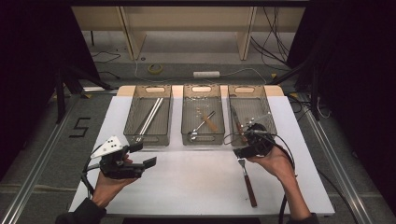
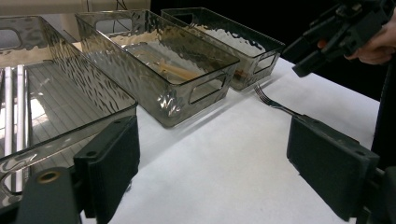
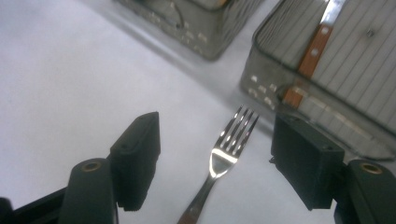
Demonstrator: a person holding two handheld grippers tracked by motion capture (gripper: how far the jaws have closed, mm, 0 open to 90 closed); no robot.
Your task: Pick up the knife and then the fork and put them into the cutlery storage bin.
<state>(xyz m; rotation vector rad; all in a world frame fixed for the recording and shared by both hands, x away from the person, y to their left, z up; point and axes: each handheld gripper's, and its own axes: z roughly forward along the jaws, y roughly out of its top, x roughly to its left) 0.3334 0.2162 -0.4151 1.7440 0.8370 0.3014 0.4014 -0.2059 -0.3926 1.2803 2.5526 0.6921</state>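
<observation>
Smoked-plastic right bin (image 1: 261,105) holds a knife (image 3: 314,49)

A white-topped desk (image 1: 196,182) stands on grey carpet (image 1: 37,140). Beyond it, pale wooden furniture legs (image 1: 245,37) rise from the floor, with a roll of yellow tape (image 1: 155,68), a white power strip (image 1: 206,74) and loose black cables (image 1: 275,42) nearby. Black curtains (image 1: 355,70) darken both sides. A black "5" (image 1: 80,127) marks the carpet.

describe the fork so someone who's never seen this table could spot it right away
On the white table, look in front of the rightmost of three clear bins. The fork lies flat there, tines toward the bin, under the open right gripper. It is the only utensil outside the bins, steel-headed with a brown handle.
</observation>
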